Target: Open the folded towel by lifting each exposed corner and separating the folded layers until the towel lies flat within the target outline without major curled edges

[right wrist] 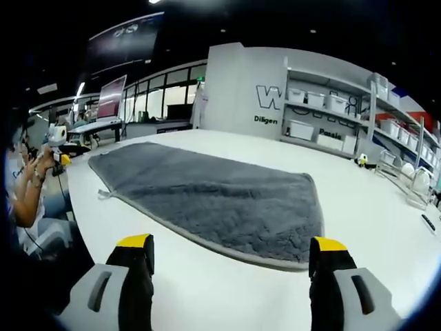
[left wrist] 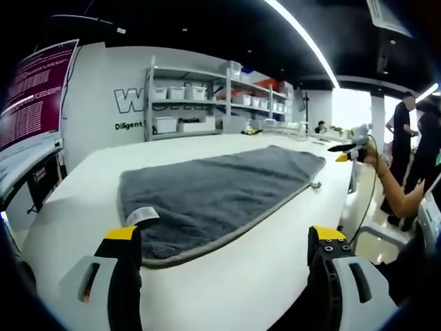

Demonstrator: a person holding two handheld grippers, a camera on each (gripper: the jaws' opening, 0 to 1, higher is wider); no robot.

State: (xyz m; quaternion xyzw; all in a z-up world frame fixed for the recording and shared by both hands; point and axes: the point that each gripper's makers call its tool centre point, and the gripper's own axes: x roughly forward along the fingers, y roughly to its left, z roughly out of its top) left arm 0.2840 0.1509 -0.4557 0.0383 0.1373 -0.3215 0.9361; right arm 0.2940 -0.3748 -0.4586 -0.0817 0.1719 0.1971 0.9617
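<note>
Left gripper view
Left gripper (left wrist: 226,238): jaws spread wide, nothing between them — yellow-tipped, hanging over the near edge of the table (left wrist: 275,276).
Towel (left wrist: 220,189): grey, lying flat on the white table, running from the near edge toward the far one; its pale hem curves along the side facing the right edge.
Tag (left wrist: 141,216): small white label at the towel's near corner, just beside the left jaw tip.
Loop (left wrist: 315,184): small hanging loop sticking out of the towel's hem toward the table's right edge.
Right gripper (left wrist: 348,148): seen beyond the table's right edge, held in a person's hand (left wrist: 372,155); how far open it is I cannot tell from here.
Shelving (left wrist: 207,103): metal racks with white bins behind the table's far edge.

Right gripper view
Right gripper (right wrist: 231,249): jaws wide apart and empty — poised over the table (right wrist: 358,200) edge.
Towel (right wrist: 213,193): spread flat across the middle of the table, one rounded corner nearest the right jaw.
Left gripper (right wrist: 58,141): past the table's left edge; too small to tell its opening here.
</note>
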